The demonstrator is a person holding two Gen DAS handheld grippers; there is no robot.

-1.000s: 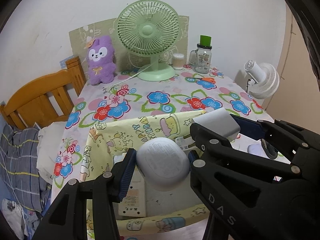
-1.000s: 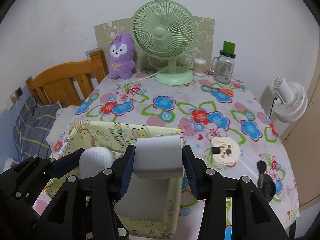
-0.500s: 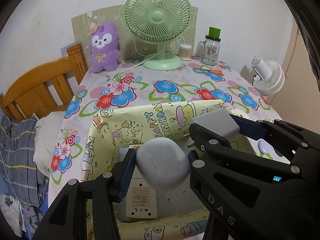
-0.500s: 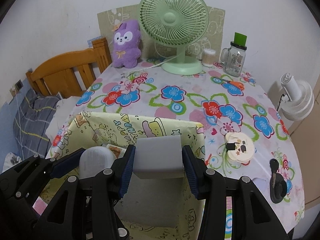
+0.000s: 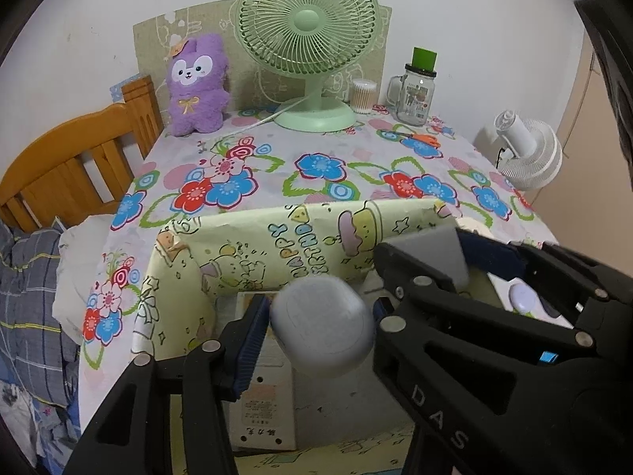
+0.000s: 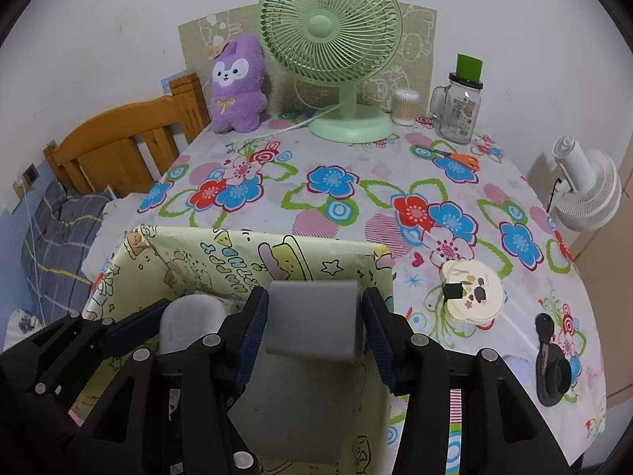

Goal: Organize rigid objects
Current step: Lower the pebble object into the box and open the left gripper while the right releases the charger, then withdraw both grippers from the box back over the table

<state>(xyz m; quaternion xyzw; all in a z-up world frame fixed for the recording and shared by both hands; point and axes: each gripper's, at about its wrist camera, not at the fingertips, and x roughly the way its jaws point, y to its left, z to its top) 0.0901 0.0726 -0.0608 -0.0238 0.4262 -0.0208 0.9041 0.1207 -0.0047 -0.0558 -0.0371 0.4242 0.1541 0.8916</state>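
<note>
A yellow cartoon-print box (image 5: pixel 277 245) stands open-topped at the near edge of the flowered table (image 5: pixel 316 166). My left gripper (image 5: pixel 318 308) hangs over the box with its jaws opening. Between its pads, a rounded grey-white case (image 5: pixel 322 324) looks blurred and loose. Beside it, my right gripper (image 6: pixel 314 297) is over the box's right half (image 6: pixel 237 253), jaws opening too. A grey rectangular block (image 6: pixel 312 320) sits between its pads with thin gaps on both sides. A white labelled power strip (image 5: pixel 265 403) lies on the box floor.
At the back stand a green fan (image 6: pixel 330 27), a purple plush (image 6: pixel 237 83), a swab jar (image 6: pixel 404 107) and a glass mug jar (image 6: pixel 457 107). Orange scissors (image 6: pixel 463 158), a round cream case (image 6: pixel 472 295) and a black key (image 6: pixel 548 360) lie to the right. A wooden headboard (image 6: pixel 126 146) is on the left.
Both grippers have sunk closer to the box. Their jaws have widened a little, and the round case and the block sit slightly lower between the pads.
</note>
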